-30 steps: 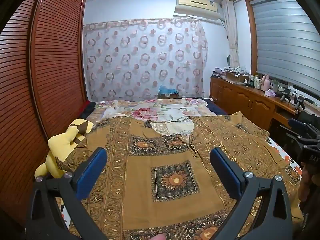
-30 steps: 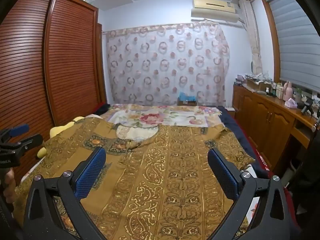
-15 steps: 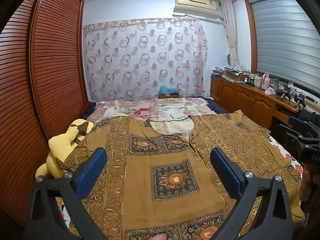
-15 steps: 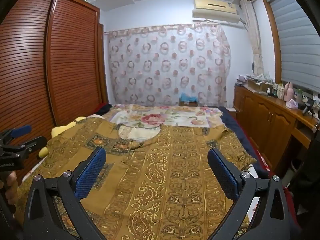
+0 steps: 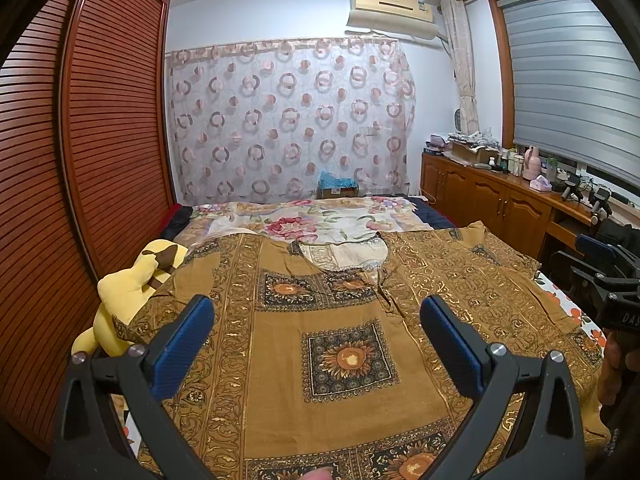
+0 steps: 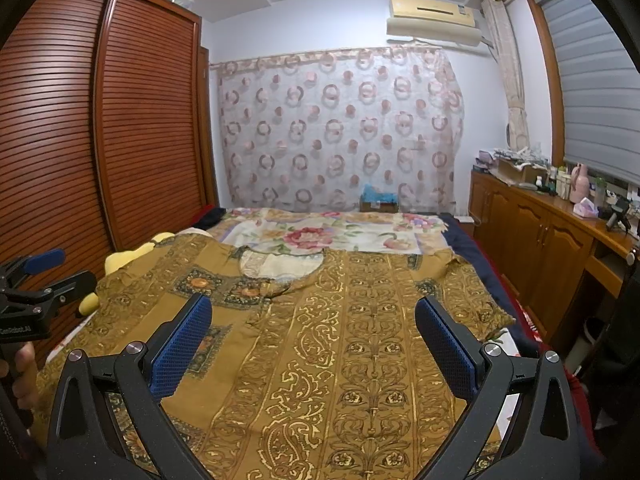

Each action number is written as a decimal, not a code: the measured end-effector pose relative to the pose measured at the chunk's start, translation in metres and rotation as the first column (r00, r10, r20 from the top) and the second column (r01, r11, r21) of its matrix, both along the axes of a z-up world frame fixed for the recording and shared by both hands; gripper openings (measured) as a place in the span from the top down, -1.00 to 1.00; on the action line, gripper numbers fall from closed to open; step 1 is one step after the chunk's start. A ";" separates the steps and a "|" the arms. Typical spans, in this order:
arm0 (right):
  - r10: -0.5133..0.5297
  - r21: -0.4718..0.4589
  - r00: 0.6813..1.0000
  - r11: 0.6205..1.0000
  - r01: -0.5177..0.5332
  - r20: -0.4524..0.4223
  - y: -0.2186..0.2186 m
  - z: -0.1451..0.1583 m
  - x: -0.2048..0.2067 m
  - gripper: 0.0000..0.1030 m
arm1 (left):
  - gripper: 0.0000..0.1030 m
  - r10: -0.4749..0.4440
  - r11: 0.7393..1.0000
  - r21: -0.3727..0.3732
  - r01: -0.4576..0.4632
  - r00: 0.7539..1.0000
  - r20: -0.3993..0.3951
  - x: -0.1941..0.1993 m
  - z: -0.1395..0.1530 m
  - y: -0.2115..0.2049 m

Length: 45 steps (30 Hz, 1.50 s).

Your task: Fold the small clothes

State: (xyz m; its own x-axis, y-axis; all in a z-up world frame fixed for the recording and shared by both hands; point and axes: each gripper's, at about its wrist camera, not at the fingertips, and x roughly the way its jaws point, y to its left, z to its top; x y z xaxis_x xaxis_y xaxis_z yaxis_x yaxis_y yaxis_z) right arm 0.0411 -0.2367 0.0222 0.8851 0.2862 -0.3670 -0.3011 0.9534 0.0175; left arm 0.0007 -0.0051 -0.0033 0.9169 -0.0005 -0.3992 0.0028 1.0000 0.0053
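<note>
Item: brown patterned garment [image 5: 344,340], spread flat and unfolded on the bed [image 5: 320,216]; your left tool [image 5: 316,344] and right tool [image 6: 312,344] gape empty above it, every fold remaining.

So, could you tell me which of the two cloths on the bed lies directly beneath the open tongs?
The mustard-brown patterned garment, spread flat nearest the tongs; the floral sheet lies beyond it.

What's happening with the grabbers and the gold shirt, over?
Left gripper and right gripper open, empty. Gold shirt spread flat, unfolded. Yellow plush toy touching its left edge.
</note>
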 end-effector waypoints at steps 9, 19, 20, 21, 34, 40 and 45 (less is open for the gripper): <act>0.001 0.000 1.000 1.000 -0.001 0.000 -0.002 -0.001 0.000 -1.00 | -1.00 0.000 1.000 0.001 0.000 1.000 0.002 0.000 0.000 0.000; 0.001 0.000 1.000 1.000 -0.001 0.000 -0.004 -0.002 0.001 -1.00 | -1.00 0.000 1.000 0.002 0.000 1.000 0.004 -0.001 0.001 0.000; 0.001 0.000 1.000 1.000 -0.001 0.000 -0.004 -0.002 0.001 -1.00 | -1.00 -0.001 1.000 0.002 0.001 1.000 0.004 -0.001 0.001 0.000; 0.000 0.000 1.000 1.000 0.000 0.000 -0.003 -0.002 0.000 -1.00 | -1.00 0.000 1.000 0.002 0.000 1.000 0.004 -0.001 0.001 -0.001; 0.001 0.000 1.000 1.000 -0.001 -0.001 -0.004 -0.002 0.000 -1.00 | -1.00 0.000 1.000 0.005 0.000 1.000 0.007 -0.001 0.001 -0.002; 0.002 0.000 1.000 1.000 -0.002 -0.001 -0.004 -0.002 0.000 -1.00 | -1.00 -0.002 1.000 0.004 0.002 1.000 0.010 -0.003 0.012 0.000; 0.002 0.000 1.000 1.000 -0.002 -0.001 -0.003 -0.001 0.000 -1.00 | -1.00 -0.001 1.000 0.005 0.001 1.000 0.011 -0.002 0.014 0.001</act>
